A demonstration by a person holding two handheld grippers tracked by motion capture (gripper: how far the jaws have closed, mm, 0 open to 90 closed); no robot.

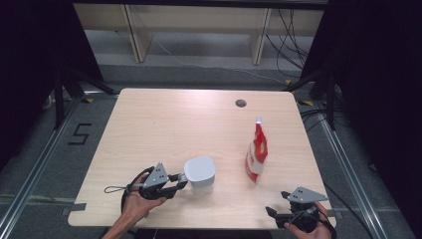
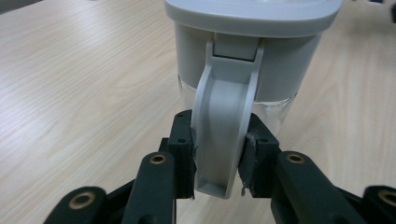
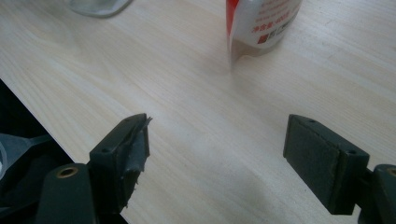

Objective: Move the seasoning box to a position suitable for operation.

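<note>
Left gripper view: grey jug (image 2: 247, 51) dead ahead, its curved handle (image 2: 223, 135) pinched between the 2 pads (image 2: 183, 149) of the left gripper (image 2: 219, 156). Pads press on both sides of the handle, so it's a firm grasp. Jug lid runs off the top edge; the clear lower body is mostly hidden behind the handle and pads, base not visible.

High view: jug (image 1: 199, 174) stands upright on the table (image 1: 164, 119), near the front edge, left of centre. Left gripper (image 1: 175, 183) comes at it from the left, hand (image 1: 138, 201) behind it; the jug handle is too small to make out here.

Red-and-white pouch (image 1: 257, 152) stands upright well to the right of the jug, apart from it. In the right gripper view its top is cut off (image 3: 261, 23); print unreadable.

Right gripper (image 1: 276, 214) sits at the front right corner, hand partly cut off by the frame. Right gripper view: jaws spread wide, released, bare tabletop between them (image 3: 217, 154). Left pad's lining looks frayed.

Small dark hole (image 1: 241, 103) in the table's far side.
</note>
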